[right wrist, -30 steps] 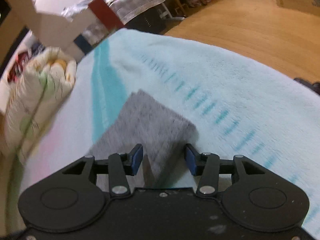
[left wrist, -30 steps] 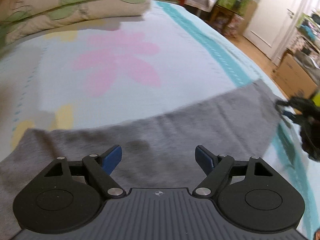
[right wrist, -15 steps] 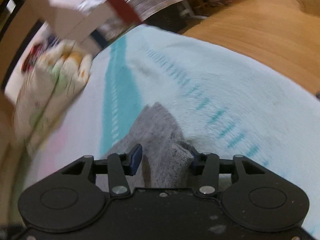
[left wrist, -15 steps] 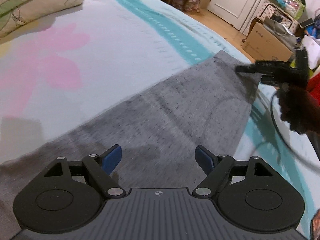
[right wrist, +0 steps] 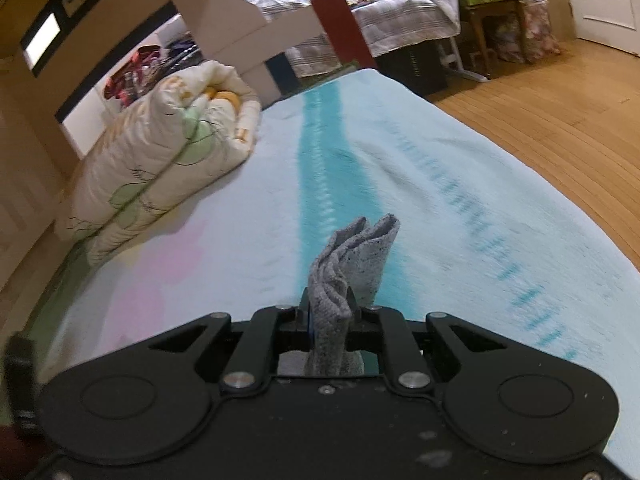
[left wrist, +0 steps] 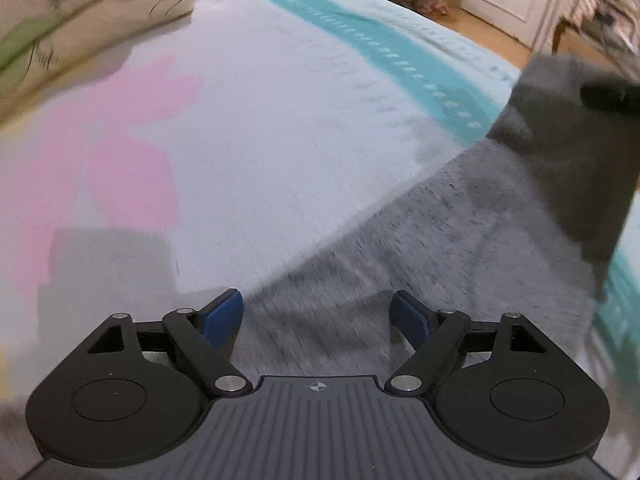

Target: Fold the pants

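Grey pants [left wrist: 460,248] lie on the light blue bedspread [left wrist: 280,100]. Their far end [left wrist: 568,152] is lifted off the bed at the right of the left wrist view, held up by my right gripper, seen there as a dark blur [left wrist: 608,96]. My left gripper [left wrist: 318,314] is open and empty, low over the near part of the pants. In the right wrist view my right gripper [right wrist: 329,312] is shut on a bunched grey corner of the pants [right wrist: 352,256], which sticks up between the jaws.
A folded floral quilt [right wrist: 160,152] lies at the far left of the bed [right wrist: 460,184]. A teal stripe [right wrist: 320,152] runs along the bedspread. Wooden floor [right wrist: 560,112] and cluttered furniture [right wrist: 400,24] lie beyond the bed's right edge.
My right gripper has closed on the pants' end and lifted it off the bed. My left gripper stays open and has shifted over the pants.
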Tool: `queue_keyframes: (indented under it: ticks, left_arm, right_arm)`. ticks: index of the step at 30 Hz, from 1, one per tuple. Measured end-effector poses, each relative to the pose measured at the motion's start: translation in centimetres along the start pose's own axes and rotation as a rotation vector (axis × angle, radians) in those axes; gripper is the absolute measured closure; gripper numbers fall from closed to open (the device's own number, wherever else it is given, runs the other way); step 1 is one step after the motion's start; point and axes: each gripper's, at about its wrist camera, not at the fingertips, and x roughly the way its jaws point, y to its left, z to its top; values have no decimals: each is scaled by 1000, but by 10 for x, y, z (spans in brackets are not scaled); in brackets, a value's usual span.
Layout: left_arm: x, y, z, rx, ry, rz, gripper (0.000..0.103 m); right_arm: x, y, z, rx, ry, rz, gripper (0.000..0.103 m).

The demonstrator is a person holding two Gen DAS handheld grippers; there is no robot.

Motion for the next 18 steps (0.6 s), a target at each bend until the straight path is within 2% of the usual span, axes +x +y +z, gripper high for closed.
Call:
queue_keyframes:
  ticks: [2, 5, 8, 11, 15, 18]
  left_arm:
    - [2, 2, 4, -4, 9, -6, 18]
    - [-12, 18, 1, -105, -5, -41, 19]
    - [-30, 36, -15, -170, -24, -67, 19]
    - [-50, 56, -41, -222, -26, -75, 19]
    - [-75, 83, -75, -319, -38, -64, 19]
    - [-95, 103, -101, -394, -57, -33, 19]
  right_arm:
    - [-3, 8, 2, -15, 3, 9, 89]
    - [-8, 20, 2, -29, 6, 21, 89]
    - [-14, 32, 4, -37, 4, 37, 89]
    - [-21, 61, 5, -71, 1, 69, 89]
    - [-31, 119, -3, -143, 10, 185, 89]
    - [-36, 168, -23, -202, 28, 298, 89]
